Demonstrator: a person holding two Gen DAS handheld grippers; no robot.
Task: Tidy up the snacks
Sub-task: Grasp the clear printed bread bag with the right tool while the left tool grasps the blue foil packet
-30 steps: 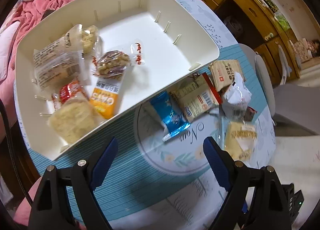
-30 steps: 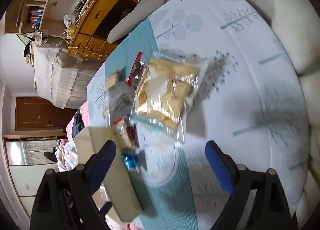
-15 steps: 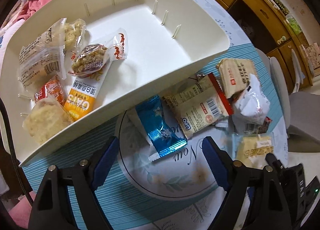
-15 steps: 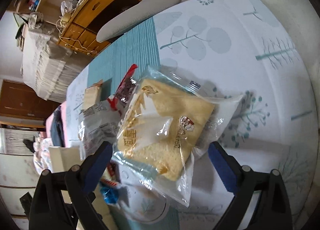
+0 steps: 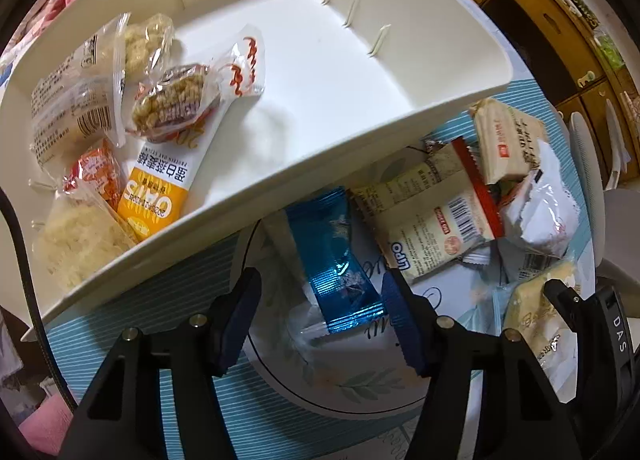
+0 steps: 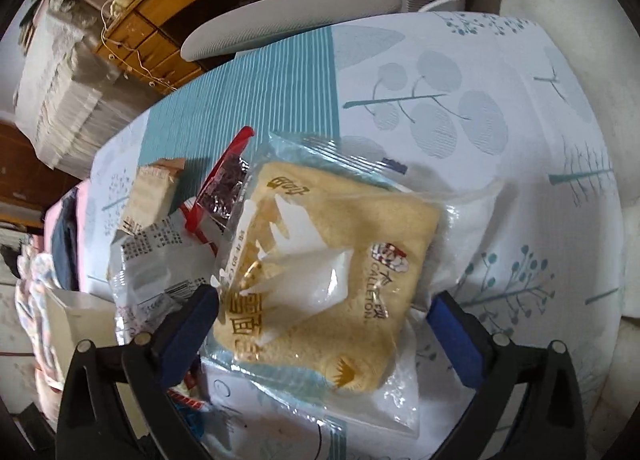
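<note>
Left gripper [image 5: 320, 316] points straight down over the tabletop [image 5: 168, 300] with its teal-striped and leaf-print cloth, just beside the large cream plastic organiser tray [image 5: 360, 71] that already holds several snacks at one end. Jaws are closing around the shiny blue foil snack packet [image 5: 334, 256]; pads not yet pressing on it. Right gripper [image 6: 320, 324] is opening wide around the clear-wrapped square yellow cake slice [image 6: 332, 256], nothing clamped. Advice: centre each packet between the pads, pinch the body rather than loose film, lift clear of the tray wall.
</note>
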